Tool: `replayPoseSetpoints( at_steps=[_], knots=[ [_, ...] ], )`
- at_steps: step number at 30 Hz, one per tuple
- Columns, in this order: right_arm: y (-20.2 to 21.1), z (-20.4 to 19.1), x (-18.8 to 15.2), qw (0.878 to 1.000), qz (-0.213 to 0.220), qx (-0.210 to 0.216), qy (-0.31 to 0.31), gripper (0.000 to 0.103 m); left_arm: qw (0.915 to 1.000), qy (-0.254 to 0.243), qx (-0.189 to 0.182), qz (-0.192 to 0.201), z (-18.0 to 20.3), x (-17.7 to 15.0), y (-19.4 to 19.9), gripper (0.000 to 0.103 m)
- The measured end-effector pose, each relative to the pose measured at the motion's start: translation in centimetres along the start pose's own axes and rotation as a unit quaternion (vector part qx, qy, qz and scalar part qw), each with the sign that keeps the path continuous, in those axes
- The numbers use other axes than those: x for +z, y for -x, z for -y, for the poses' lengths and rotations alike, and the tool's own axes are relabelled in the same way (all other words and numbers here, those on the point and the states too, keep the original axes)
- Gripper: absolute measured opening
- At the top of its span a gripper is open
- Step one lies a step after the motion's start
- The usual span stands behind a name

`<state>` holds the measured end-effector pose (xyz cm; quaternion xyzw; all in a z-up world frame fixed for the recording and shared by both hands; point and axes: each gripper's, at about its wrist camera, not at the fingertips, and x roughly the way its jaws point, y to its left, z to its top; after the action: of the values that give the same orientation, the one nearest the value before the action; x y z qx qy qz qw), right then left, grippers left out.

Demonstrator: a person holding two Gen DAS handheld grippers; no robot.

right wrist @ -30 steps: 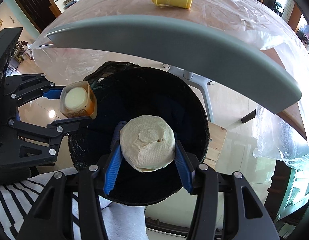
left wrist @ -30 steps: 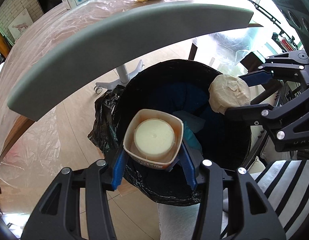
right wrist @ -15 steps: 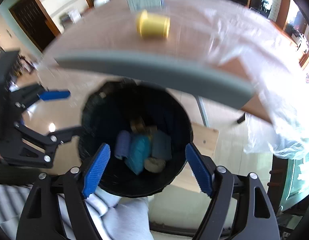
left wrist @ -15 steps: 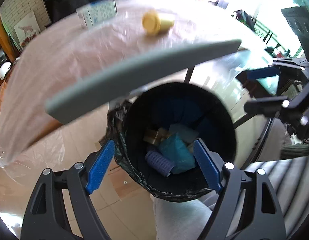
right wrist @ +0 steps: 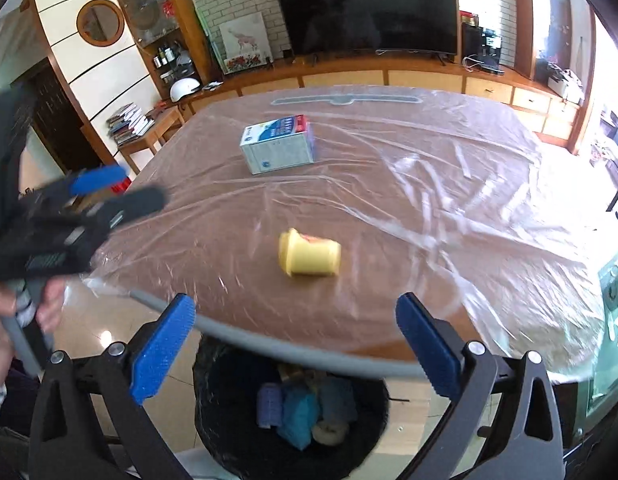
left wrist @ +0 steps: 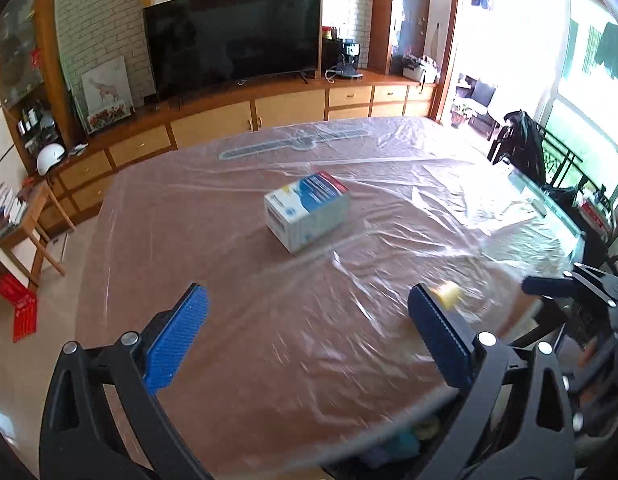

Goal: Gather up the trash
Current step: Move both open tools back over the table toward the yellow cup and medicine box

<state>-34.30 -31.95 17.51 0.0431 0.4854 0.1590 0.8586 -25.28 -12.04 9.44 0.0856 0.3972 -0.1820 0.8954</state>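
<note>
A yellow cup (right wrist: pixel 310 255) lies on its side on the plastic-covered table (right wrist: pixel 429 208), close to the near edge. In the left wrist view the cup (left wrist: pixel 448 292) shows just beyond my right-hand finger. A white and blue box (right wrist: pixel 277 144) sits farther back, and appears mid-table (left wrist: pixel 307 210) in the left view. My left gripper (left wrist: pixel 307 300) hangs over the table's near part, jaws opening wide, nothing between them. My right gripper (right wrist: pixel 296 306) is above the table edge and the black bin (right wrist: pixel 217 404), jaws also opening and empty. Several pieces of trash lie in the bin.
The table's grey rim (right wrist: pixel 269 346) curves over the bin. A TV (left wrist: pixel 233 36) and wooden cabinets (left wrist: pixel 213 124) line the far wall. A small side table with books (right wrist: pixel 141 128) stands at the left. A hand (right wrist: pixel 49 300) holds the left gripper's handle.
Both grippers opened over the bin and let go of the tub and the paper wad, which dropped in. Both then rose and tilted up, so the table top now fills the views.
</note>
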Motion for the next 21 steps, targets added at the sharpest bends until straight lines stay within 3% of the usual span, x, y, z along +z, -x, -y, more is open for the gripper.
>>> replayPoseSetpoints(
  at_steps=[7,14,17,21],
  knots=[
    [-4.2,-0.6,1.7,0.999,-0.022,-0.025,-0.017,0.099,0.9961,-0.079,0.011,-0.036,-0.1,3.1,-6.6,0.100],
    [-5.4,-0.2,2.2,0.998,-0.026,-0.020,-0.050,0.091,0.9888,-0.129,-0.047,-0.057,-0.5,4.6,-11.0,0.100],
    [-5.6,-0.1,2.4,0.998,-0.024,-0.008,-0.054,0.084,0.9851,-0.143,-0.071,-0.064,-0.9,5.1,-12.4,0.100],
    [-6.1,0.3,2.7,0.997,-0.028,-0.010,-0.064,0.065,0.9836,-0.142,-0.088,-0.066,-1.1,5.1,-13.1,0.100]
  ],
)
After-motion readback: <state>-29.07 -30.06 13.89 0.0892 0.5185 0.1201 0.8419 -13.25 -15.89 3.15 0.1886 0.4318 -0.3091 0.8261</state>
